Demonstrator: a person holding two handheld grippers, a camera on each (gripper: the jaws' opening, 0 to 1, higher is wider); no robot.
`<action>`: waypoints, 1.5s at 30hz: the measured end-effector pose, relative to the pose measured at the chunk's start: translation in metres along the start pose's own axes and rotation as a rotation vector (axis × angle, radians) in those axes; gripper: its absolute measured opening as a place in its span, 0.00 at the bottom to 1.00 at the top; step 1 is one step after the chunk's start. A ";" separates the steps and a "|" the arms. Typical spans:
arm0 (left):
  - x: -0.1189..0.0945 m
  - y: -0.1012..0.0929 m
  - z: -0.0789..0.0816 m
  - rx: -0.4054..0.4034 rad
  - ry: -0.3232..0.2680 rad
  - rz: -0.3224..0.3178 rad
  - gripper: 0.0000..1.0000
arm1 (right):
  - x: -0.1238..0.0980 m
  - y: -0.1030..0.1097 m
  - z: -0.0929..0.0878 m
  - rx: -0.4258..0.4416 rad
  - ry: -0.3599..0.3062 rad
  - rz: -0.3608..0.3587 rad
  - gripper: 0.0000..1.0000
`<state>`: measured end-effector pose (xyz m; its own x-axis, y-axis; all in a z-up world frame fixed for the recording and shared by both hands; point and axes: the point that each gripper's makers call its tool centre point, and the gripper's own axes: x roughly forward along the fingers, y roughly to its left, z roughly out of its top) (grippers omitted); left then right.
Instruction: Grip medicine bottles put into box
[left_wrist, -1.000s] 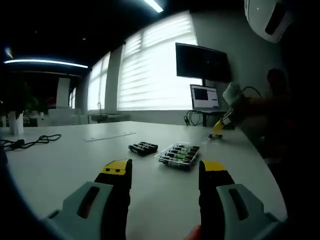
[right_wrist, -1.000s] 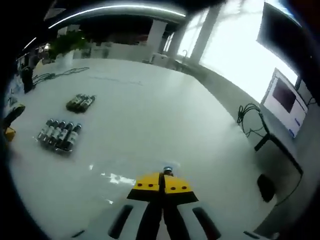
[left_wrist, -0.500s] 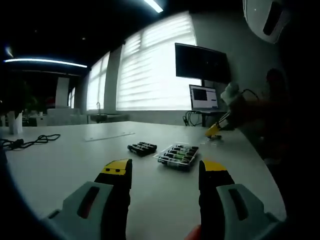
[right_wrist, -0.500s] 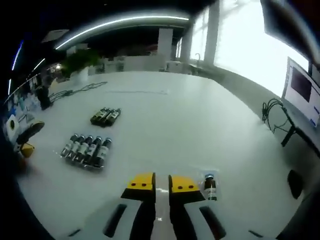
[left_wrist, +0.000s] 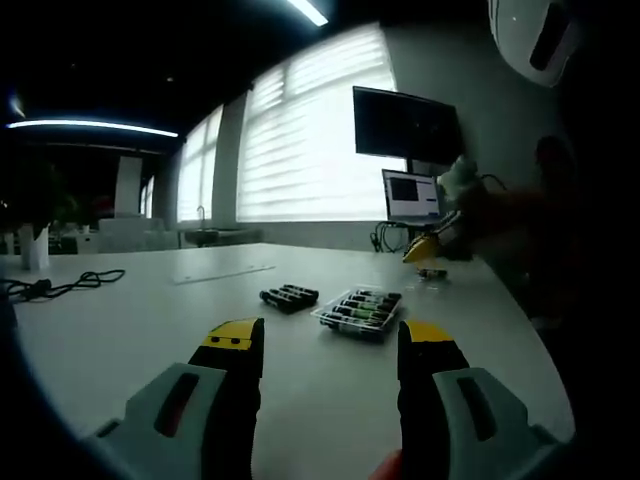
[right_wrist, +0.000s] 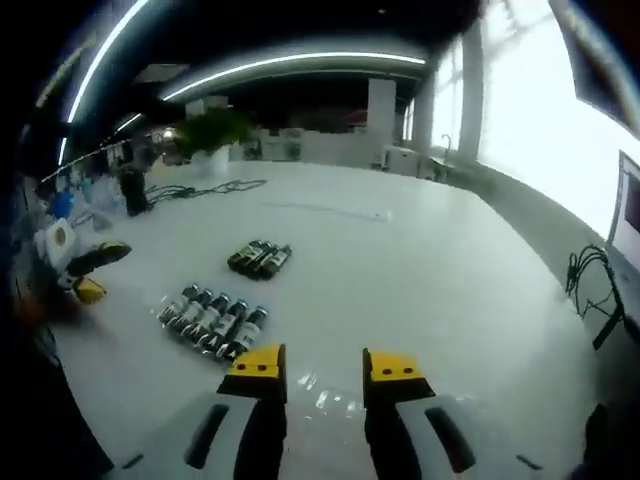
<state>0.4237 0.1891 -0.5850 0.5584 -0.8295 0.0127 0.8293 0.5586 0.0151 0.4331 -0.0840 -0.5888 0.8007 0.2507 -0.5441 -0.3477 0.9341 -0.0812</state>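
Observation:
A clear shallow box (left_wrist: 323, 319) on the white table holds a row of several dark medicine bottles (left_wrist: 362, 306) lying side by side. Three more bottles (left_wrist: 288, 296) lie loose just left of it. One small bottle (left_wrist: 432, 272) sits alone farther right. My left gripper (left_wrist: 330, 340) is open and empty, well short of the box. My right gripper (right_wrist: 325, 365) is open and empty above bare table, with the boxed bottles (right_wrist: 215, 320) ahead to its left and the loose bottles (right_wrist: 260, 258) beyond. In the left gripper view, the right gripper (left_wrist: 422, 248) hovers above the lone bottle.
A wall screen (left_wrist: 405, 125) and a laptop (left_wrist: 408, 197) stand past the table's far right edge. Cables (left_wrist: 60, 285) lie at the far left of the table (left_wrist: 150, 310). In the right gripper view, the left gripper (right_wrist: 85, 270) sits at the left, with a plant (right_wrist: 205, 130) behind.
My right gripper, shut on a small bottle a second ago, has opened wide and lifted away, leaving that bottle on the table. My left gripper has stayed still and open.

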 end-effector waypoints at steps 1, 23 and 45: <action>0.000 0.000 0.000 0.001 0.000 -0.001 0.46 | -0.002 -0.001 -0.002 -0.028 0.018 0.035 0.35; 0.003 -0.001 -0.003 0.017 0.022 0.008 0.47 | -0.012 -0.014 -0.058 -0.704 0.402 0.515 0.65; 0.003 0.001 -0.005 0.022 0.029 0.021 0.47 | 0.005 -0.021 -0.068 -0.776 0.495 0.578 0.51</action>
<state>0.4263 0.1875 -0.5899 0.5759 -0.8174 -0.0157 0.8172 0.5751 0.0367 0.4111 -0.1196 -0.6460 0.1917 0.3080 -0.9319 -0.9617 0.2485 -0.1157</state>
